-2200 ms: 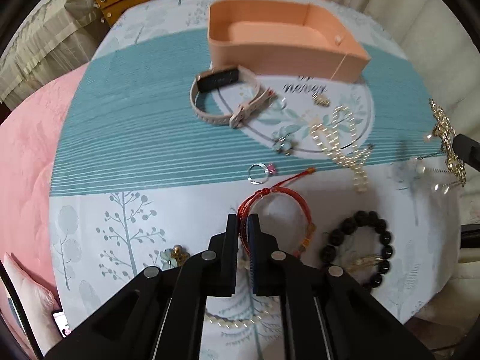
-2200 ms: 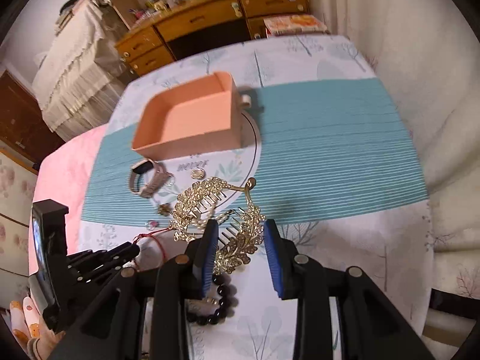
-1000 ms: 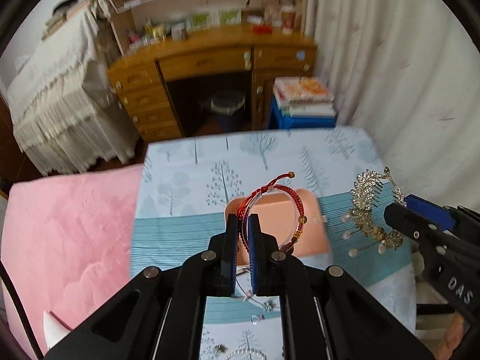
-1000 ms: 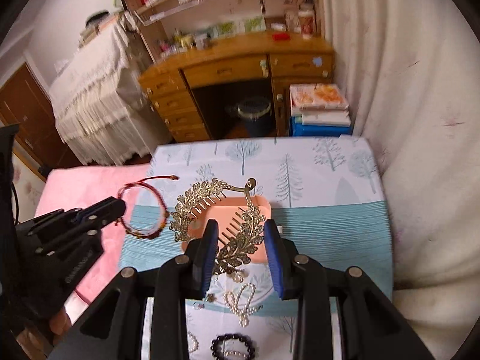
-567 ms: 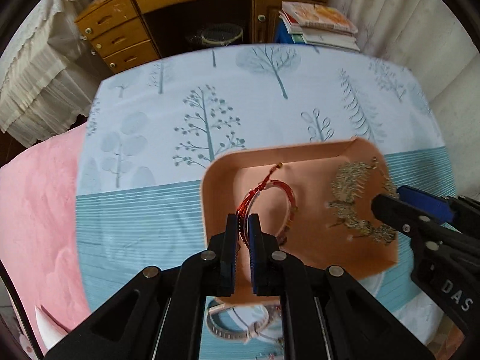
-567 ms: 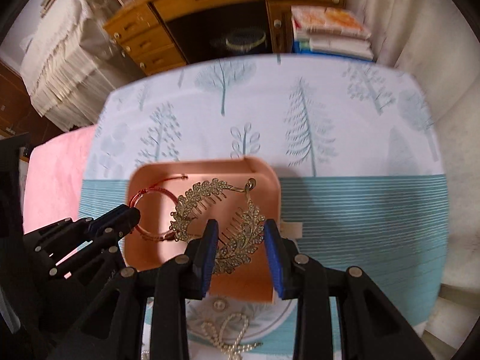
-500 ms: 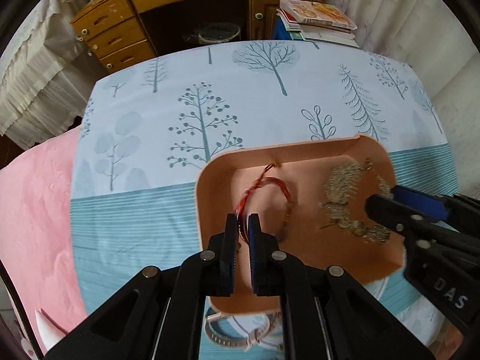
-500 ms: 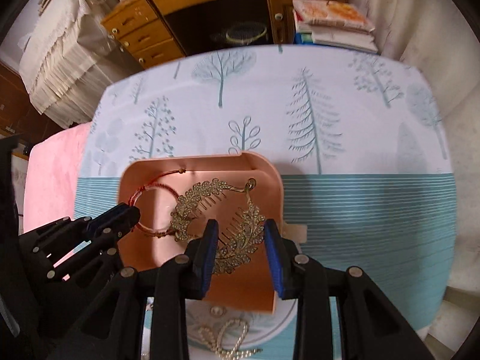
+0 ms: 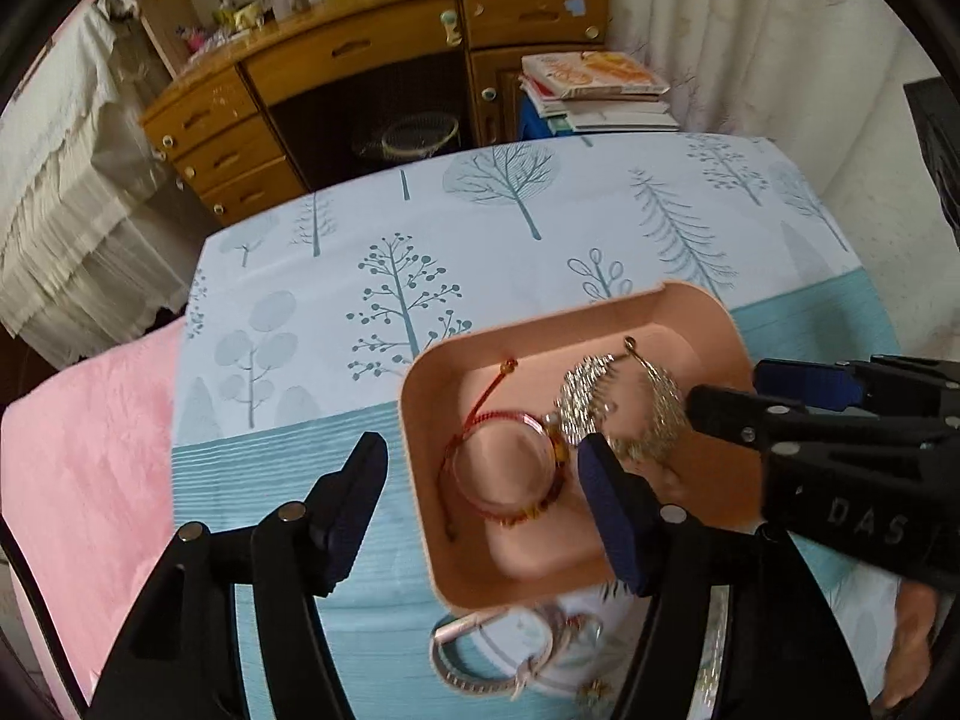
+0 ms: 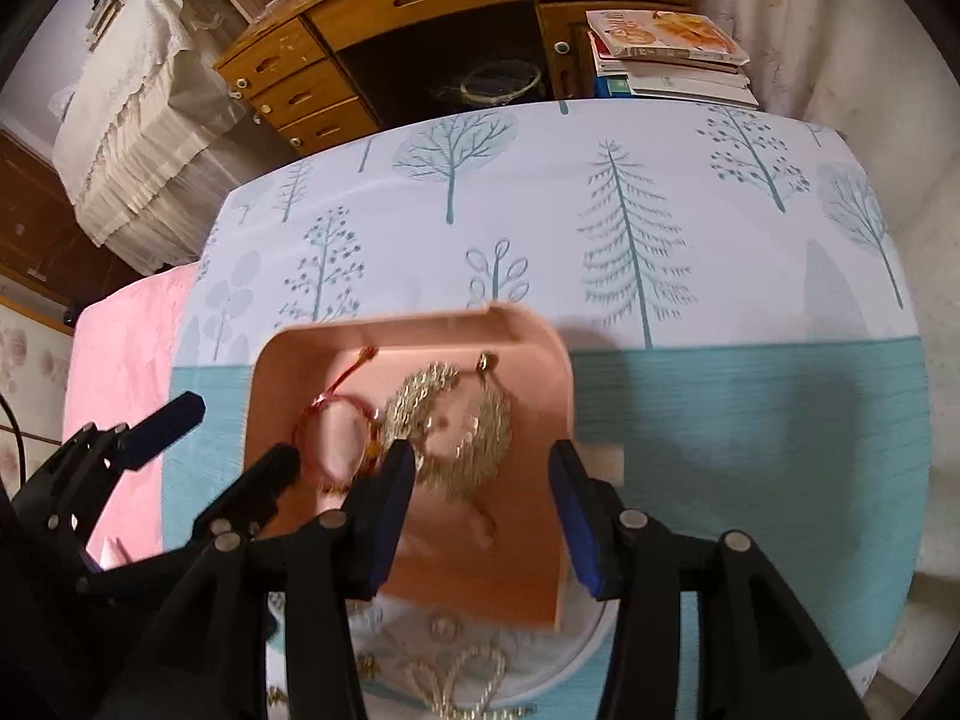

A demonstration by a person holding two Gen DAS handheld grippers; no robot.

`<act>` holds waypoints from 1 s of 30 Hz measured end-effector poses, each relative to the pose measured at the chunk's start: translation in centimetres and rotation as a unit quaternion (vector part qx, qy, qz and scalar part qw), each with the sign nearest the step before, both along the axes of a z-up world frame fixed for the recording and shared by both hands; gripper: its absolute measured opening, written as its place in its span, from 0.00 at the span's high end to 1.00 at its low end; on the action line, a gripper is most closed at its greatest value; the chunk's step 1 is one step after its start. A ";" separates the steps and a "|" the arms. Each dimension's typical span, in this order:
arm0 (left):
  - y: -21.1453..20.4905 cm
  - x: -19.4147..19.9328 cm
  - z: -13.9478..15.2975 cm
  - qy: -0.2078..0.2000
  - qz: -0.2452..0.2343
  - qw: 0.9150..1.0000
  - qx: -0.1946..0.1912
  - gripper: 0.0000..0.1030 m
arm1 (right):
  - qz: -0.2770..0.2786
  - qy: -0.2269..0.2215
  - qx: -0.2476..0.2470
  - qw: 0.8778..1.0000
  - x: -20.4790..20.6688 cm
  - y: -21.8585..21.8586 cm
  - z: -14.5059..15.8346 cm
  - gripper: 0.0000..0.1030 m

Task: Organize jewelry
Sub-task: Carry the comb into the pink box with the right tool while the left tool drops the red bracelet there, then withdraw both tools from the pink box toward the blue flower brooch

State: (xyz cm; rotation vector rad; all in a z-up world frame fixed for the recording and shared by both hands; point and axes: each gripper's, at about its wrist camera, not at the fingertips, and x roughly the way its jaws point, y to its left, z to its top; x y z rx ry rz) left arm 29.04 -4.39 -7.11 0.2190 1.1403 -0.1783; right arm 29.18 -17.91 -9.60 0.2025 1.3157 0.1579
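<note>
A peach tray (image 9: 432,420) (image 10: 540,540) sits on the tree-print tablecloth. Inside it lie a red cord bracelet (image 9: 498,468) (image 10: 336,432) and a gold leaf hair comb (image 9: 624,408) (image 10: 462,426), side by side. My left gripper (image 9: 480,492) is open above the tray's left half, empty. My right gripper (image 10: 480,474) is open above the comb, empty; it also shows in the left wrist view (image 9: 798,396) at the right.
A pale watch strap (image 9: 480,660) and small trinkets lie on the table just below the tray. A pearl string (image 10: 462,684) lies near the front edge. A pink bedspread (image 9: 78,480) is at the left. A wooden desk (image 9: 372,72) and stacked books (image 9: 600,90) stand beyond the table.
Both grippers have opened. The red bracelet and the gold comb have dropped out of them and now lie in the tray. Both grippers have risen slightly.
</note>
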 end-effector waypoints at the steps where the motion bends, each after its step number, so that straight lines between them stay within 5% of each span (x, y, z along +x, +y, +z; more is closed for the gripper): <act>1: 0.2 -0.6 0.4 -0.006 -0.002 1.000 -0.001 0.37 | -0.002 -0.001 -0.008 1.000 -0.5 -0.1 0.3 0.51; 8: 2.5 -6.4 4.6 -0.089 0.007 0.995 -0.037 0.37 | -0.008 -0.051 -0.001 0.999 -6.2 -1.2 3.3 0.50; 11: 3.8 -8.1 5.7 -0.092 0.017 0.994 -0.051 0.37 | -0.021 -0.102 0.001 0.995 -8.5 -1.8 4.8 0.50; 25: 8.5 -16.0 6.1 -0.086 0.049 0.992 -0.074 0.37 | 0.084 -0.174 -0.044 0.980 -17.8 0.0 6.0 0.50; 30: 9.9 -19.1 4.8 -0.098 0.067 0.990 -0.075 0.37 | 0.088 -0.178 -0.015 0.980 -19.9 0.5 5.2 0.50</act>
